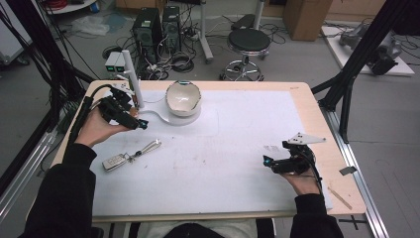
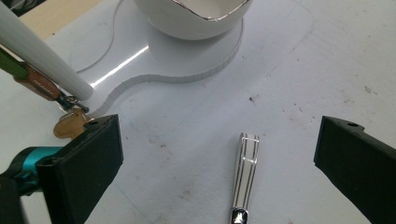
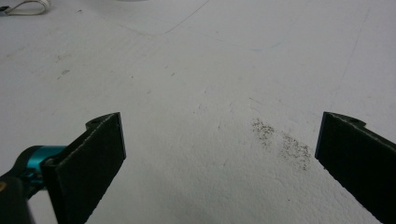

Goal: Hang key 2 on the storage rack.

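- Left gripper (image 1: pixel 140 123) hovers with jaws spread, just beside the white stand (image 1: pixel 132 79).
- Car key fob (image 1: pixel 114 162) lies nearer the person; come down on its metal clip (image 2: pixel 245 175) (it's thin).
- Right gripper (image 1: pixel 268 161) rests spread, idle.

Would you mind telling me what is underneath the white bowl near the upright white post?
The white bowl stands on a flat white round-ended base plate. Whatever lies directly beneath the bowl's foot is covered.

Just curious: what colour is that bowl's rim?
The bowl is white with a thin silver rim, clearest in the left gripper view.
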Tool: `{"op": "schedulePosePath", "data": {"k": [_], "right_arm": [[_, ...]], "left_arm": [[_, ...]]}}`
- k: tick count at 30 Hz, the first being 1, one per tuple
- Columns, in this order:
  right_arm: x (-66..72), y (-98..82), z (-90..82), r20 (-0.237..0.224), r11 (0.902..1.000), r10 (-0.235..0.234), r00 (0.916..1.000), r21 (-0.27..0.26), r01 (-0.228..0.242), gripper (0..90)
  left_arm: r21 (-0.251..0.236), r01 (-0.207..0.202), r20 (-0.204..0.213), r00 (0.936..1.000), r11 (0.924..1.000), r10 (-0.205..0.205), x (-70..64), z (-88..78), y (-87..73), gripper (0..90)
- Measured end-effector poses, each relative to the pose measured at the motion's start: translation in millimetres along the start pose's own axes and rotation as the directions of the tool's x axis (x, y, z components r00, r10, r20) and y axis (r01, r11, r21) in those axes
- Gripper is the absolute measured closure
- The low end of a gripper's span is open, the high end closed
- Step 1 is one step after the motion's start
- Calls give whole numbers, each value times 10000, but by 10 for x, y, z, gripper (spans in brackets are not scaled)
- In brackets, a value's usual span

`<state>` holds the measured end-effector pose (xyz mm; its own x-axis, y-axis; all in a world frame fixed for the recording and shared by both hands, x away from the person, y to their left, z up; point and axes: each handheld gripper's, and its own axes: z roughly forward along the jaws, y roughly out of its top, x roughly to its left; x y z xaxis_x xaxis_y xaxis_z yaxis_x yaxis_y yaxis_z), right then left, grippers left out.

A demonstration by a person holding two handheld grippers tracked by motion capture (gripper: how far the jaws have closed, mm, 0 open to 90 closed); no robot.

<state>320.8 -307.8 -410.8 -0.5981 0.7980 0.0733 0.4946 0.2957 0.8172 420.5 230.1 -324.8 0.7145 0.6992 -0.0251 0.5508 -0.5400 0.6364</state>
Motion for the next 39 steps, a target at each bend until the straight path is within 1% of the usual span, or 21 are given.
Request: {"op": "schedulePosePath", "data": {"k": [6, 8, 9, 11, 12, 15, 16, 17, 20, 23, 26, 27, 28, 29, 30, 31, 32, 35, 36, 38, 39], "right_arm": [[-5, -7, -15, 39, 10000, 23, 10000, 9, -23, 7], [-8, -10, -18, 46, 10000, -12, 10000, 13, 12, 7], [-7, -10, -19, 36, 10000, 22, 10000, -1, -22, 7], [-8, -11, -22, 35, 10000, 33, 10000, 1, -33, 7], [-11, -10, -22, 56, 10000, -7, 10000, -26, 8, 7], [-11, -10, -24, 61, 10000, -30, 10000, -30, 31, 7], [-11, -10, -24, 60, 10000, -25, 10000, -28, 25, 7], [-9, -11, -24, 48, 10000, 6, 10000, -13, -6, 7], [-18, -15, -22, 62, 10000, 8, 10000, 16, -9, 7], [-25, -18, -22, 93, 10000, 39, 9999, 12, -39, 7], [-25, -17, -30, 90, 10000, 29, 10000, -4, -29, 7], [-24, -17, -31, 96, 10000, 32, 9999, -2, -32, 7], [-21, -17, -31, 89, 10000, 57, 9999, -11, -57, 7], [-20, -17, -30, 80, 10000, 45, 10000, -2, -45, 7], [-20, -17, -30, 78, 10000, 42, 10000, 2, -42, 7], [-19, -16, -29, 84, 10000, 62, 9999, -2, -62, 7], [-21, -17, -29, 93, 10000, 54, 9999, -3, -54, 7], [-28, -19, -32, 81, 10000, 28, 10000, -5, -28, 7], [-31, -18, -32, 103, 10000, -3, 9999, -25, 3, 7], [-31, -18, -32, 109, 10000, -12, 9999, -27, 13, 7], [-31, -18, -33, 105, 10000, -13, 9999, -28, 14, 7]], "left_arm": [[358, -128, 203, 9997, 9993, 121, -57, 105, 10, 21], [513, -267, 254, 9994, 9983, 254, -73, 146, 13, 27], [622, -327, 314, 9990, 9975, 308, -86, 169, 14, 28], [838, -475, 418, 9982, 9953, 441, -118, 227, 12, 65], [973, -514, 395, 9981, 9939, 478, -132, 252, 12, 65], [1235, -644, 590, 9966, 9903, 574, -162, 322, 7, 65], [1316, -743, 603, 9959, 9885, 668, -165, 334, 6, 65], [1289, -700, 609, 9962, 9892, 625, -181, 359, -3, 67], [1383, -822, 771, 9944, 9870, 720, -188, 399, -35, 103], [1686, -937, 802, 9935, 9812, 811, -196, 453, -70, 126], [1668, -956, 938, 9923, 9813, 807, -209, 479, -92, 158], [1731, -1067, 973, 9911, 9791, 908, -207, 483, -96, 167], [1654, -995, 992, 9915, 9812, 838, -220, 494, -107, 174], [1667, -1078, 1054, 9903, 9801, 910, -220, 496, -114, 191], [1720, -1173, 1180, 9882, 9781, 977, -215, 500, -121, 237], [1734, -1113, 1189, 9887, 9785, 914, -221, 508, -129, 272], [1794, -1193, 1170, 9882, 9765, 992, -216, 510, -131, 275], [1893, -1024, 1231, 9892, 9766, 799, -226, 545, -153, 281], [1975, -1107, 1239, 9885, 9740, 872, -225, 557, -157, 281], [2078, -1087, 1276, 9883, 9721, 832, -238, 587, -173, 283], [2137, -1154, 1284, 9877, 9701, 893, -238, 602, -177, 285]]}}
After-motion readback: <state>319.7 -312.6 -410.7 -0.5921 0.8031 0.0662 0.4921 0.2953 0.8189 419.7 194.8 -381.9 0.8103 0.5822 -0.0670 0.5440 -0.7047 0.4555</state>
